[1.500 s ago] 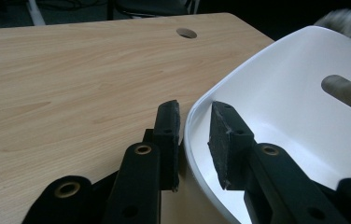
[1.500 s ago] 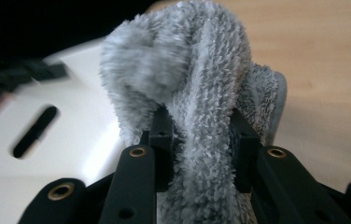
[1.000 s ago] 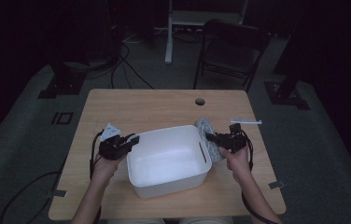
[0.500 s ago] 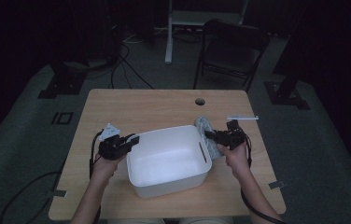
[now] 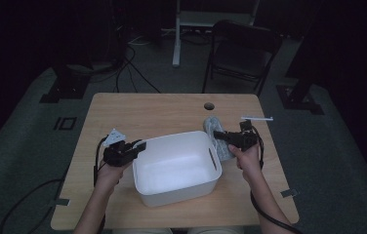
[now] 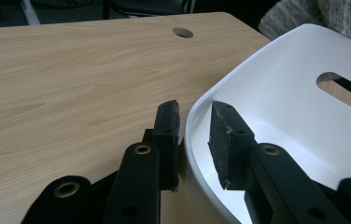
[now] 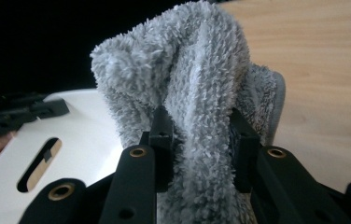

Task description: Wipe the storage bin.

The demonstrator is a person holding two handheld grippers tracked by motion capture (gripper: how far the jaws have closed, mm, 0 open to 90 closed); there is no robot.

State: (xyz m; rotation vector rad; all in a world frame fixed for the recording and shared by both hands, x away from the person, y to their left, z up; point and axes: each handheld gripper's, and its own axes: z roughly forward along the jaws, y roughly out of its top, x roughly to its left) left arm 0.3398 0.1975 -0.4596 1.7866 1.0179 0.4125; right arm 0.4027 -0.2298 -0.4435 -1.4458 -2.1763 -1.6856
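Mid-step: grey towel pinched between the jaws of the right gripper, bunched and lifted just off the tabletop at the bin's 2 o'clock corner, outside the rim. White bin steadied at 9 o'clock by the left gripper, jaws narrow and straddling the rim, one inside, one outside; firm pinch or loose bracket, hard to tell. Next, probably: carry the towel toward 8 o'clock over the rim, clear the slotted handle, lower, then release. Keep the bin braced meanwhile.
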